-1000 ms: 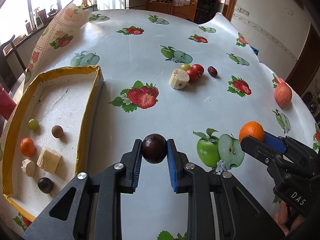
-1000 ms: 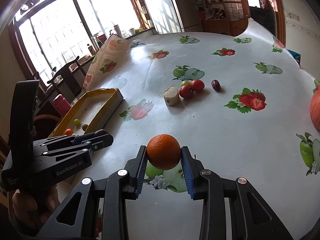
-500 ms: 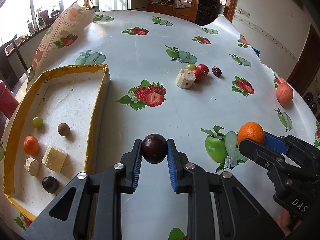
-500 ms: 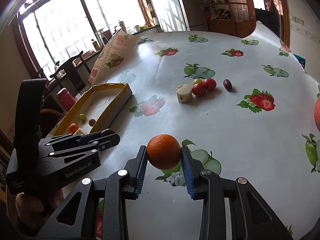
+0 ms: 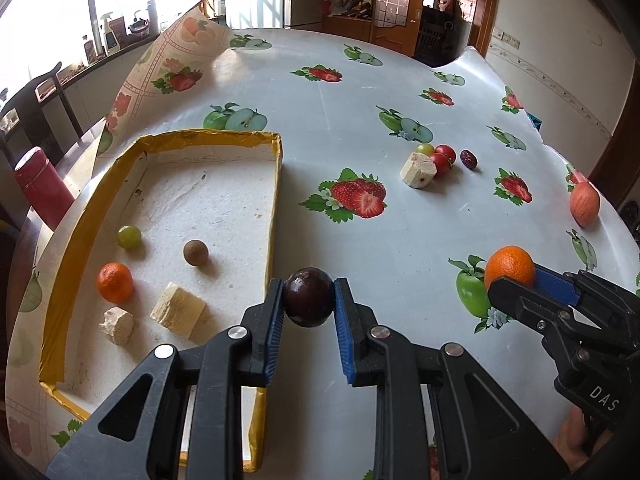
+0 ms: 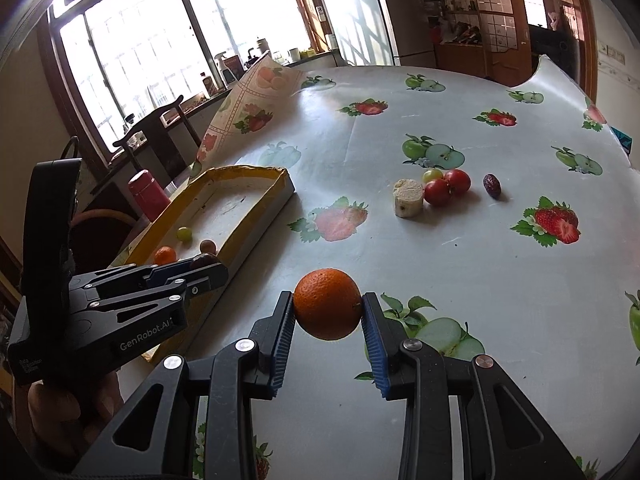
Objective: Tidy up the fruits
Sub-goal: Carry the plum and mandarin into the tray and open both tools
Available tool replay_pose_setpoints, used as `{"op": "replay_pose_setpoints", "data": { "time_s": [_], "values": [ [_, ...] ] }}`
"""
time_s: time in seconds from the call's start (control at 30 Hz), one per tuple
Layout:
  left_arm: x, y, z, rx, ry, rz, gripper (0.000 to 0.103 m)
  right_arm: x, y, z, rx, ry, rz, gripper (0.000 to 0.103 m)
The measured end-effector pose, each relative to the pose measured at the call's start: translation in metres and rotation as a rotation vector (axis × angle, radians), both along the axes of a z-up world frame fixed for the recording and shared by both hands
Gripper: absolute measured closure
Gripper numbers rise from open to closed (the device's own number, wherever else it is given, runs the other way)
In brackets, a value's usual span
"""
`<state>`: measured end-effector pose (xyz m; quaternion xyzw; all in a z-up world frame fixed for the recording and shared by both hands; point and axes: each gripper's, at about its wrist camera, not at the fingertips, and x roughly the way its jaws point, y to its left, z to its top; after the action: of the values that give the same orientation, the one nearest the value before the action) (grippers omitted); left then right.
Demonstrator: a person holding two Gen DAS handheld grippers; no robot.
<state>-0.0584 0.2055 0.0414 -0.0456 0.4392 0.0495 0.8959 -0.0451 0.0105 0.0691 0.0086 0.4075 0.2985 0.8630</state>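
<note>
While the left hand-held gripper (image 5: pixel 309 309) clamps a dark plum (image 5: pixel 309 297) between its blue pads, the right hand-held gripper (image 6: pixel 328 325) clamps an orange (image 6: pixel 327 303) in the same way. The plum hangs over the right wall of the tray (image 5: pixel 60 280), near that wall's near end. The orange is held above the worktop (image 5: pixel 320 128), to the right of the tray and apart from it, over a printed green apple.

The tray, yellow-rimmed with a white floor, sits at the worktop's left edge. In its near half lie a green grape (image 5: pixel 129 237), a small brown fruit (image 5: pixel 195 252), a small mandarin (image 5: pixel 114 282) and two pale chunks (image 5: pixel 178 313), all apart from one another.

Toward the middle of the worktop a cluster remains: a pale chunk (image 5: pixel 418 169), two red tomatoes (image 5: pixel 445 153) touching each other, a green grape (image 5: pixel 425 148) behind them, and a dark date (image 5: pixel 468 159) just to their right. A reddish apple (image 5: pixel 584 204) lies alone near the right edge.
</note>
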Motion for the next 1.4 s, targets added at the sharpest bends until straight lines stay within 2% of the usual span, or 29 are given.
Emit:
{"op": "replay_pose_setpoints", "data": {
  "time_s": [0.37,0.5,0.63,0.83,0.93,1.03,1.17,1.23,1.4],
  "values": [
    [-0.026,0.026,0.003,0.01,0.009,0.046,0.081,-0.019,0.017,0.003,0.007,-0.001,0.06,0.069],
    [-0.029,0.034,0.01,0.025,0.01,0.047,0.081,-0.017,0.017,0.014,0.023,-0.001,0.078,0.069],
    [-0.029,0.046,0.028,0.055,-0.002,0.048,0.081,-0.005,0.025,0.046,0.013,-0.025,0.087,0.069],
    [-0.027,0.074,0.064,0.102,-0.043,0.073,0.081,0.022,0.051,0.125,0.0,-0.101,0.147,0.069],
    [-0.032,0.089,0.067,0.098,-0.05,0.107,0.081,0.027,0.062,0.144,-0.004,-0.128,0.161,0.069],
    [-0.032,0.101,0.06,0.074,-0.045,0.126,0.081,0.022,0.069,0.136,0.019,-0.114,0.191,0.069],
    [-0.026,0.111,0.047,0.021,-0.018,0.12,0.081,0.018,0.078,0.101,0.049,-0.054,0.226,0.069],
    [-0.02,0.115,0.043,0.02,-0.017,0.119,0.081,0.019,0.081,0.083,0.064,-0.021,0.23,0.069],
    [0.002,0.131,0.035,-0.019,-0.008,0.14,0.081,0.026,0.089,0.058,0.056,0.018,0.234,0.069]
  ]
}}
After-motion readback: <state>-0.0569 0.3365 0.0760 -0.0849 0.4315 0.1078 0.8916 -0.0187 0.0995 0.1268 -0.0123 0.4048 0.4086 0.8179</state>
